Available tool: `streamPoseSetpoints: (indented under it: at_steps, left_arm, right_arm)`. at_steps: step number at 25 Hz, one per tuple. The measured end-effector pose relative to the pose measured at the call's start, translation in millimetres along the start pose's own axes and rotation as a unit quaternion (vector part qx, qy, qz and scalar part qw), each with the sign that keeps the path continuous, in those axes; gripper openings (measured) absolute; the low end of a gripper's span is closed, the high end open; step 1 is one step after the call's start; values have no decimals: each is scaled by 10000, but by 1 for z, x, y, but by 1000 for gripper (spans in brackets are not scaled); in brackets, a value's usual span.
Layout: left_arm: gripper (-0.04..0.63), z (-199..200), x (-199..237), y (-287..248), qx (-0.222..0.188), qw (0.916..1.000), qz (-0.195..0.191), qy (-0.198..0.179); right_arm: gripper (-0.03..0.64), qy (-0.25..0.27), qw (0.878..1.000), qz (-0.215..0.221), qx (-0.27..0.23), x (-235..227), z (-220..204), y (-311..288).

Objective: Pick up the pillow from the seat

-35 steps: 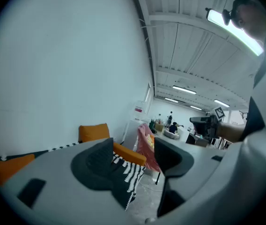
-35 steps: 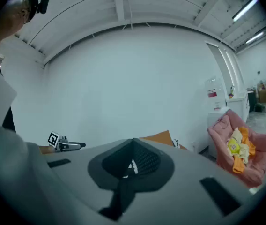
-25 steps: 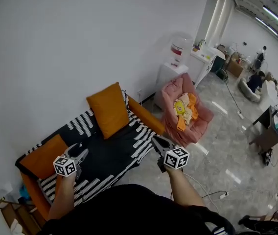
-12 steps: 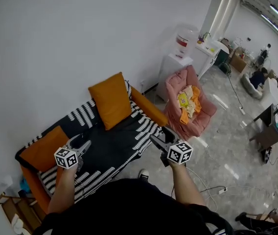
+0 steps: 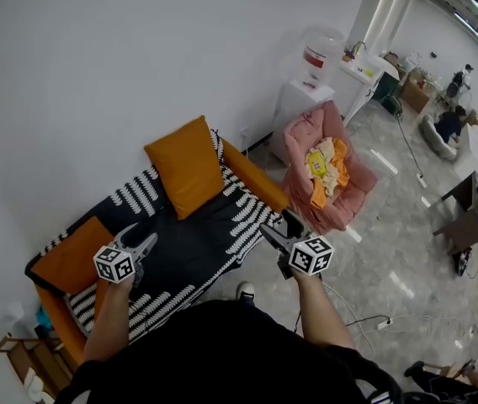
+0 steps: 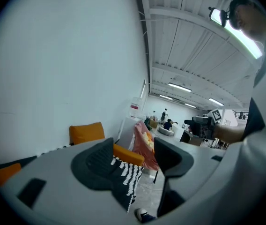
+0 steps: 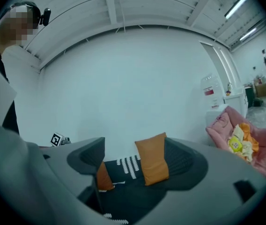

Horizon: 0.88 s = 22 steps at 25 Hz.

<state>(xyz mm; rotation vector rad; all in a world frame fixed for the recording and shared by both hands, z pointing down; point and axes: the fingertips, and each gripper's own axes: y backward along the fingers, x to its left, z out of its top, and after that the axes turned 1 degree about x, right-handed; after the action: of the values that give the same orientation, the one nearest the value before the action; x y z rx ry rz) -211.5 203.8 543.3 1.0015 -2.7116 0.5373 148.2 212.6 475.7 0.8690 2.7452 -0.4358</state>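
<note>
The orange pillow (image 5: 187,178) stands at the back of the sofa (image 5: 180,263), well apart from both claws. The right claw (image 5: 279,225) has just opened and is empty. The left claw (image 5: 140,244) is open and empty too. I think it is best to go closer, put the jaws around a pillow corner, then squeeze.

Two orange pillows (image 5: 187,175) (image 5: 69,263), one sofa (image 5: 193,255), one armchair (image 5: 305,144).

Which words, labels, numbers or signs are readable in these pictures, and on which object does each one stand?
No text can be read anywhere.
Red label on the water bottle: too small to read.
Print on the yellow item in the pink chair: blurred, unreadable.
left marker cube and right marker cube: black-and-white square patterns, no letters.
</note>
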Motion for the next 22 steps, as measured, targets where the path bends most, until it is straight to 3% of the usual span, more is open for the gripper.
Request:
streamPoseSetpoints:
  at_steps: [22]
  left_arm:
    - [321,26,-9,-120,93,9985,541,-13]
  right_arm:
    - [393,-124,9987,369,316,-129,30,-47]
